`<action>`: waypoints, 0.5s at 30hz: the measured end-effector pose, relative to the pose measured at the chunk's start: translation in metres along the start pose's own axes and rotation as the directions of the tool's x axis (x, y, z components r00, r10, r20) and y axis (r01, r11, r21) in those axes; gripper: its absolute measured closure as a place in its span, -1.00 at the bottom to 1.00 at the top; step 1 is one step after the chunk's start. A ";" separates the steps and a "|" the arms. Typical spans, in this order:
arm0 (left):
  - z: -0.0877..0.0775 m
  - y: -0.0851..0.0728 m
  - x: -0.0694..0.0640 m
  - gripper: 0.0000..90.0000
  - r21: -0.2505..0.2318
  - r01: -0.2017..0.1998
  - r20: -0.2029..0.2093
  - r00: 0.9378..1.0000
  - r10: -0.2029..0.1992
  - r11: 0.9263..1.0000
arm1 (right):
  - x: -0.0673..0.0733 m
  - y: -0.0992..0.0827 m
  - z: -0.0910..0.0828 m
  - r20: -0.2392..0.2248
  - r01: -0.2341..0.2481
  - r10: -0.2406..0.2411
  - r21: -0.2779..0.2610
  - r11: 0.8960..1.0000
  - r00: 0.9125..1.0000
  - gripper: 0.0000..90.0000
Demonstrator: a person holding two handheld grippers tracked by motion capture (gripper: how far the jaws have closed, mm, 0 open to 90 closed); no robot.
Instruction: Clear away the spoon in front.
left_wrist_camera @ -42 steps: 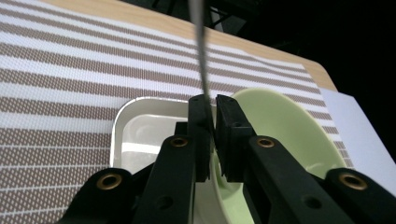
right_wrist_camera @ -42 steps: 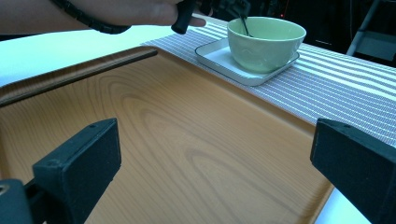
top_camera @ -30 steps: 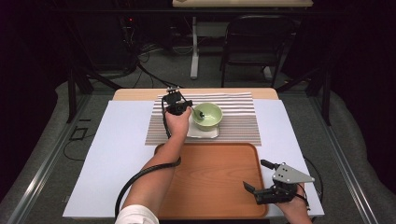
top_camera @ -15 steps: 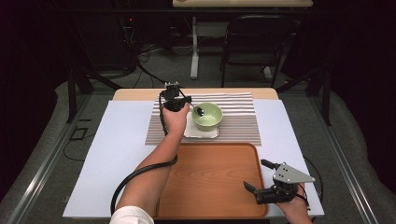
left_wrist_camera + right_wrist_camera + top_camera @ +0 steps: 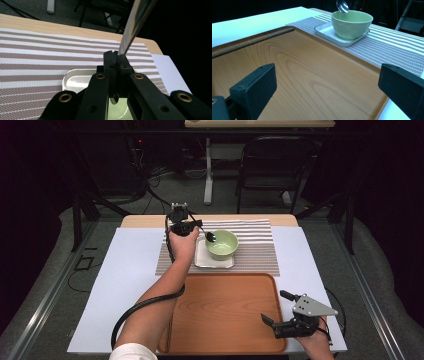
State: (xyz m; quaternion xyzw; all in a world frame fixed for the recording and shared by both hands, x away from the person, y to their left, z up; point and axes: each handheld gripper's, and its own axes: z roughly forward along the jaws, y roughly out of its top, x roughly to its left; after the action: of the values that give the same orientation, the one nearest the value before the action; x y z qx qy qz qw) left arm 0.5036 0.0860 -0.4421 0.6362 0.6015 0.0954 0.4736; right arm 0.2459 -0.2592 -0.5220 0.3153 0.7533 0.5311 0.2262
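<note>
A slim, shiny metal spoon (image 5: 208,236) sits clenched in the left claw (image 5: 196,226), its bowl poised over the near-left rim of the pale green bowl (image 5: 222,243) at centre frame. The left gripper view shows its handle slanting to the top edge. The right claw (image 5: 272,309), lower right, stands released over the wooden tray (image 5: 225,320).

Black hand-held gripper (image 5: 192,226) with brass rivets, trailing black cable.

the left hand-held gripper (image 5: 196,226) has lifted the spoon (image 5: 210,237) up above the green bowl's (image 5: 222,244) rim.
</note>
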 end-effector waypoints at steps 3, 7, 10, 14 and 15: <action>-0.006 0.002 -0.001 0.98 0.003 -0.004 0.001 1.000 0.004 1.000 | 0.000 0.000 0.000 0.000 0.001 -0.001 0.001 1.000 1.000 -0.97; -0.016 0.005 -0.003 0.98 0.012 -0.026 -0.012 1.000 0.026 1.000 | 0.000 0.000 0.000 0.000 0.001 -0.001 0.001 1.000 1.000 -0.97; -0.022 0.006 -0.003 0.98 0.008 -0.031 -0.014 0.999 0.031 0.999 | 0.000 0.000 0.000 0.002 0.000 0.000 0.001 1.000 1.000 -0.97; -0.031 0.003 -0.003 0.98 0.014 -0.048 -0.021 0.999 0.048 0.999 | 0.000 0.000 0.000 0.002 -0.001 0.001 0.003 1.000 1.000 -0.97; -0.034 0.002 -0.003 0.98 0.017 -0.053 -0.021 0.998 0.053 0.998 | 0.000 0.000 0.000 0.002 -0.002 0.002 0.003 1.000 1.000 -0.97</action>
State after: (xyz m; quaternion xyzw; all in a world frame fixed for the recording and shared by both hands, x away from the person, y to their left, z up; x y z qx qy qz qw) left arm 0.4807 0.1000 -0.4210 0.6549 0.5902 0.1098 0.4590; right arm 0.2460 -0.2590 -0.5222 0.3168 0.7534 0.5299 0.2262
